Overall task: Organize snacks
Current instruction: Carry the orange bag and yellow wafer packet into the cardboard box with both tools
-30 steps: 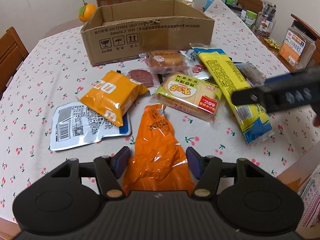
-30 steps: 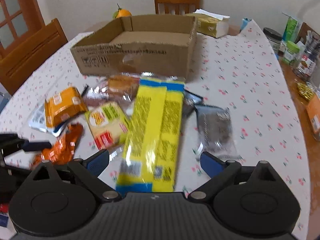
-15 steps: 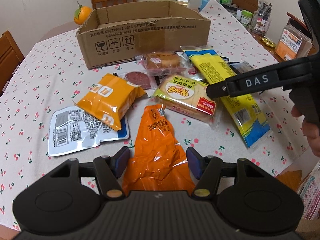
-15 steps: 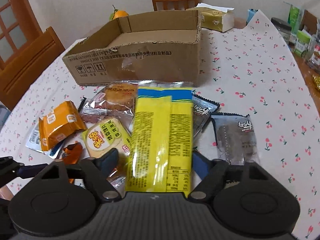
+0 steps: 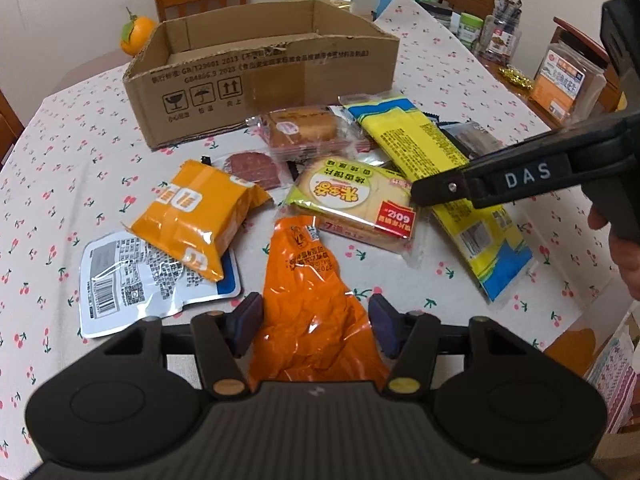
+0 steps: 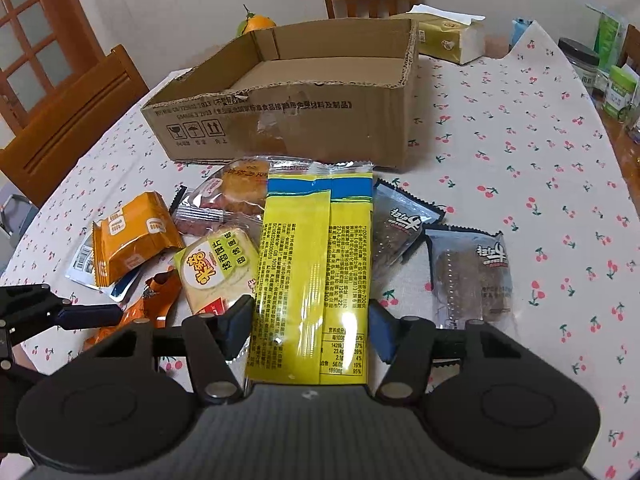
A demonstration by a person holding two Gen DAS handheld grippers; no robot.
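Table under cherry-print cloth (image 6: 520, 128), wooden chairs round it. Cardboard box (image 5: 256, 76) toward the far side, open-topped, nothing seen inside. Snack packets scattered on the cloth in front of the box, all outside it.

Long yellow packet (image 6: 316, 280) with blue ends, lying lengthwise toward the box; near end between the right gripper (image 6: 310, 330) fingers. Jaws closing, blue pads at both packet edges — contact likely on both sides, left pad plainly against it. Packet flat on the cloth, not lifted.

Crinkled orange wrapper (image 5: 308, 300) between the left gripper (image 5: 316, 320) fingers, jaws closing, both pads at the wrapper's sides; touching or a hair off, cannot tell.

Yellow-green toast packet (image 5: 352, 204) between the two, overlapped by the long yellow packet's edge. Puffed orange packet (image 5: 200, 212) to the left, resting on a flat white-and-blue pouch (image 5: 132, 280). Clear-wrapped cake (image 5: 304, 130) just before the box. Two dark packets (image 6: 472, 276) right of the yellow one.

Orange fruit (image 5: 136, 34) behind the box.
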